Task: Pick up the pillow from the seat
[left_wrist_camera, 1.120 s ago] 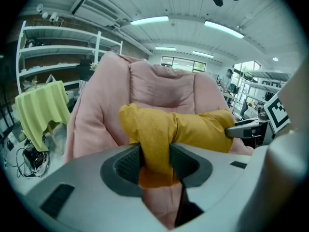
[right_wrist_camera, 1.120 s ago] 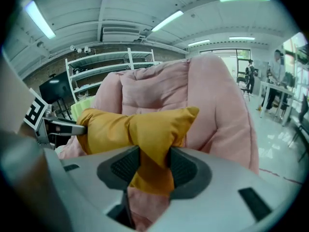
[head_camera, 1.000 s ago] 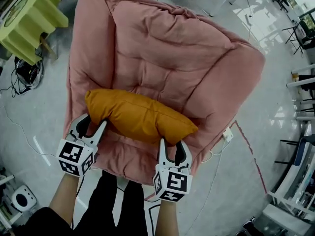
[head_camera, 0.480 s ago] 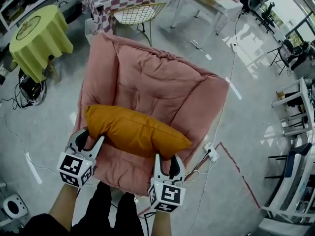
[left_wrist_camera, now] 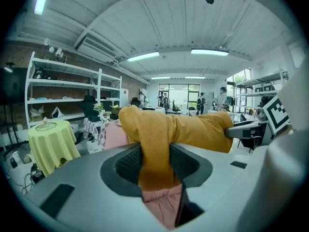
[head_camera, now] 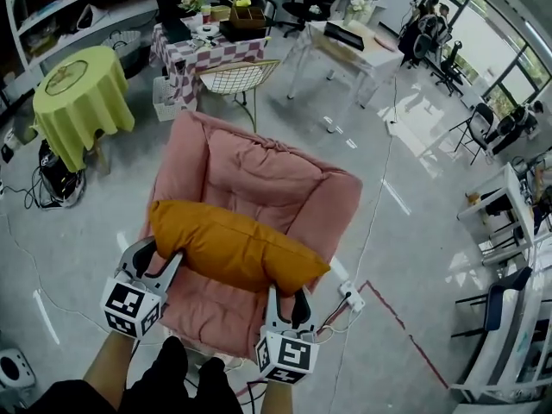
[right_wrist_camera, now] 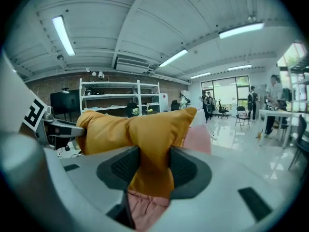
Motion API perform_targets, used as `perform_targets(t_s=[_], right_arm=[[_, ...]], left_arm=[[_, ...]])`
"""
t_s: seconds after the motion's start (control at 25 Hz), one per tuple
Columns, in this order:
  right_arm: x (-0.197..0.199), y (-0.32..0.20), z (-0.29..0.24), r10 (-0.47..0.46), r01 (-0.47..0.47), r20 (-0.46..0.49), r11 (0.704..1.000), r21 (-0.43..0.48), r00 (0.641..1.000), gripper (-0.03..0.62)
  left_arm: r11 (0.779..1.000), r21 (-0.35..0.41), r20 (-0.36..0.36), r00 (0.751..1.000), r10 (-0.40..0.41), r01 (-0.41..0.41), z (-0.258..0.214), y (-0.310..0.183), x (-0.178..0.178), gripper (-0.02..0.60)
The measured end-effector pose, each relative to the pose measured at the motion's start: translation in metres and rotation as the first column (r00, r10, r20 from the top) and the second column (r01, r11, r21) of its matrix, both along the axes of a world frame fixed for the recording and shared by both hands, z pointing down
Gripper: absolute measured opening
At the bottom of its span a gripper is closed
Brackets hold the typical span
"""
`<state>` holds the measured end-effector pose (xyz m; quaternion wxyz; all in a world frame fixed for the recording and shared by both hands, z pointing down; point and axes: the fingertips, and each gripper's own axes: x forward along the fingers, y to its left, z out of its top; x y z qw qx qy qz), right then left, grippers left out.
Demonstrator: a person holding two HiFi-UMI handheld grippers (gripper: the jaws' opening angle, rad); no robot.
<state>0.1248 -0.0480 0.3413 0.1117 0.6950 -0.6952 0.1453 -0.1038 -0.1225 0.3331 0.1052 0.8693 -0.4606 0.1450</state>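
The orange pillow hangs in the air above the pink padded seat, held by both ends. My left gripper is shut on the pillow's left end; in the left gripper view the orange fabric is pinched between the dark pads. At the pillow's right end my right gripper is shut on the other corner, and the right gripper view shows the cloth squeezed between its pads. Pink seat fabric shows below the jaws.
A round table with a yellow-green cloth stands at the left. Behind the seat are a wire chair, a checkered table and a white table. A power strip and cables lie on the floor at the right.
Both grippers have risen with the pillow, which has come up off the seat. The seat looks smaller and farther below, and more of the room shows.
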Motion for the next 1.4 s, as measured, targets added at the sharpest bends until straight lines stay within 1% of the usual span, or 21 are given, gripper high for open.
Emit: perform_targets(t_s=[0.2,0.4,0.6,0.84,1.08,1.4], right_arm=[[0.003,0.018,-0.042,-0.007,0.007,-0.014,0.999,0.053,1.0,0.203],[0.006,0.034,-0.077,-0.007,0.01,-0.03,0.996,0.091,1.0,0.204],[0.008,0.043,-0.098,-0.005,0.009,-0.04,0.993,0.122,0.999,0.204],[0.01,0.057,-0.12,-0.005,0.011,-0.038,0.988,0.153,0.999,0.204],[0.014,0.064,-0.132,-0.008,0.016,-0.048,0.986,0.168,0.999,0.204],[0.015,0.067,-0.127,-0.013,0.022,-0.058,0.987,0.16,0.998,0.199]], left_arm=[[0.999,0.054,-0.02,1.0,0.0,0.002,-0.043,0.019,0.002,0.177],[0.996,0.091,-0.035,0.999,0.013,-0.009,-0.076,0.034,0.005,0.178],[0.992,0.124,-0.045,0.999,0.017,-0.012,-0.096,0.043,0.007,0.176],[0.987,0.161,-0.039,0.999,0.025,-0.019,-0.122,0.057,0.009,0.178],[0.981,0.191,-0.041,0.999,0.034,-0.026,-0.134,0.065,0.013,0.177],[0.982,0.186,-0.053,0.998,0.017,-0.007,-0.129,0.071,0.014,0.178]])
